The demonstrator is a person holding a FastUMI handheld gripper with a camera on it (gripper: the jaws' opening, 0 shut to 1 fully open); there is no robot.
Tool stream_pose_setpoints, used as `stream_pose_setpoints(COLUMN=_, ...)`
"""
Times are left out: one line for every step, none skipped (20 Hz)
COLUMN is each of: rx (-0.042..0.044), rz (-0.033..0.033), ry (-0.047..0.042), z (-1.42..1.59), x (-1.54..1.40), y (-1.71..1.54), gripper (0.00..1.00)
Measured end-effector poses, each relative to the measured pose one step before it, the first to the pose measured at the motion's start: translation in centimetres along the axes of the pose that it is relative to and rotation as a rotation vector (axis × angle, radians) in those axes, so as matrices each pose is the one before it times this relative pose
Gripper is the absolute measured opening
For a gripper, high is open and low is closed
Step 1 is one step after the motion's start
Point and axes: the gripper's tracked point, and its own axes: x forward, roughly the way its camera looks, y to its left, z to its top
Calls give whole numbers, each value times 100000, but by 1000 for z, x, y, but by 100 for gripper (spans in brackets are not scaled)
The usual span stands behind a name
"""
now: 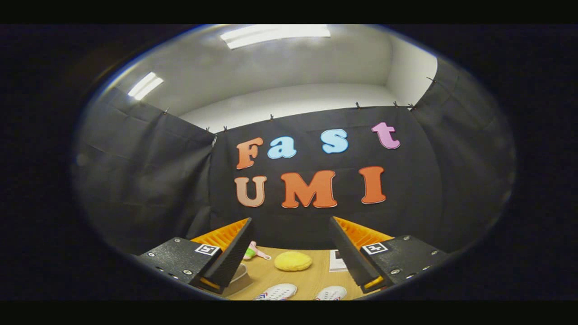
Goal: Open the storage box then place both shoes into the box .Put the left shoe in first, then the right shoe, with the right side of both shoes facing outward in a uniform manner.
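Claw [291, 257] agape above two white shoes [278, 292]

no readable text, square coded markers on the tool [291, 253] housings, printed card [336, 261] illegible

Indoor recording booth rather than a home, black cloth [149, 180] clipped up as walls on three sides, white ceiling with strip lights [275, 35] above, wooden table [311, 277] bearing a few toys and shoes
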Motion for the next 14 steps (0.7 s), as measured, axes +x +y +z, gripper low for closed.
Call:
stream_pose_setpoints(rx=251, rz=1414, ry=1926, z=-725, x=208, y=394, gripper=99)
stream_pose_setpoints(rx=463, rz=1500, ry=1858, z=-1059, x=83, y=456, gripper=99)
stream_pose_setpoints(rx=845, rz=1238, ry=1971, z=-790, x=190, y=389, gripper=99)
stream_pose_setpoints(rx=1261, rz=1292, ry=2267, z=-905, x=224, y=396, gripper=98)
stream_pose_setpoints(rx=1782, rz=1357, ry=2774, z=-945, x=246, y=347, gripper=98)
stream_pose_setpoints(rx=2399, rz=1450, ry=3390, z=-1134, x=304, y=360, gripper=99)
stream_pose_setpoints(rx=3282, rz=1753, ry=3877, z=-1171, x=434, y=462, gripper=99)
stream_pose_setpoints(rx=4193, rz=1998, ry=4253, z=-1383, x=526, y=577, gripper=99)
stream_pose_setpoints(rx=5051, rz=1624, ry=4805, z=-1467, x=593, y=459, gripper=98)
stream_pose_setpoints(rx=5382, rz=1007, ry=4605, z=-1587, x=653, y=282, gripper=98)
stream_pose_setpoints(rx=4676, rz=1643, ry=5463, z=-1829, x=666, y=328, gripper=98)
stream_pose_setpoints(rx=4085, rz=2951, ry=6079, z=-1843, x=922, y=815, gripper=97)
stream_pose_setpoints(rx=3960, rz=2980, ry=5608, z=-1664, x=745, y=626, gripper=98)
stream_pose_setpoints(rx=3914, rz=2492, ry=5218, z=-1686, x=764, y=362, gripper=98)
